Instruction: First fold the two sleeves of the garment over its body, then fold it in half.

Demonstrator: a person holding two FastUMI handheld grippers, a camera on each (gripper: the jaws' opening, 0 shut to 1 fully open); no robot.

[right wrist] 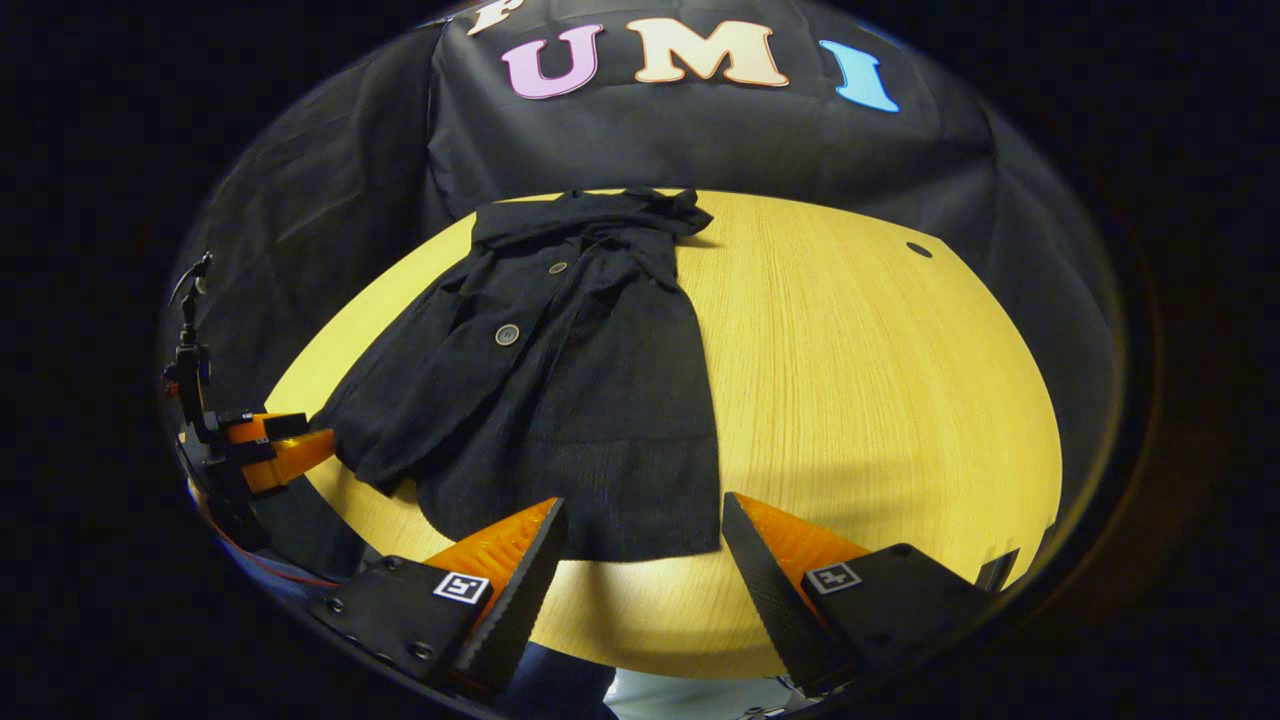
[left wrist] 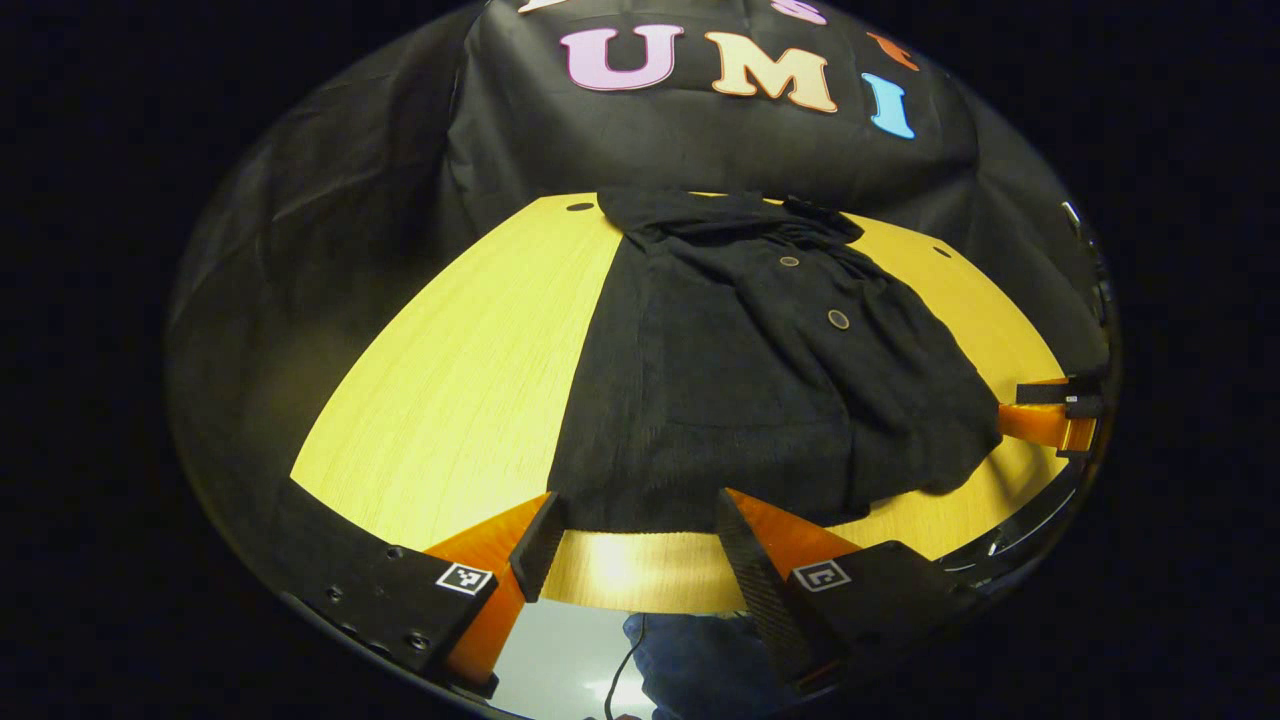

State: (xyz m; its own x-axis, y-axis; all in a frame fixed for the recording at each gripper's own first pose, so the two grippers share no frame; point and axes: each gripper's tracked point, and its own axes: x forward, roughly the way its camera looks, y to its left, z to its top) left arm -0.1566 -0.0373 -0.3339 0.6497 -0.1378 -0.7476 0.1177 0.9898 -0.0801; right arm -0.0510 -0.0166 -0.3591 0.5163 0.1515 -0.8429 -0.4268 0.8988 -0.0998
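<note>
A black buttoned garment (left wrist: 760, 400) lies flat on the yellow wooden table (left wrist: 460, 380), collar at the far side, hem toward me. Its sleeves lie gathered over the body; one rumpled sleeve end (left wrist: 940, 450) reaches the right side. My left gripper (left wrist: 640, 550) is open at the near hem, with the fingertips just touching the hem's edge. In the right gripper view the garment (right wrist: 580, 400) lies left of centre. My right gripper (right wrist: 640, 555) is open at the hem's right corner, holding nothing. Each view shows the other gripper (left wrist: 1050, 415) (right wrist: 270, 445) off to one side by the sleeve end.
Bare tabletop (right wrist: 880, 380) stretches to the right of the garment in the right gripper view. Small dark holes (right wrist: 918, 249) (left wrist: 580, 207) mark the table's far side. The table's near edge (left wrist: 640, 590) is just under my left fingers, with a person's blue trousers (left wrist: 700, 660) below it.
</note>
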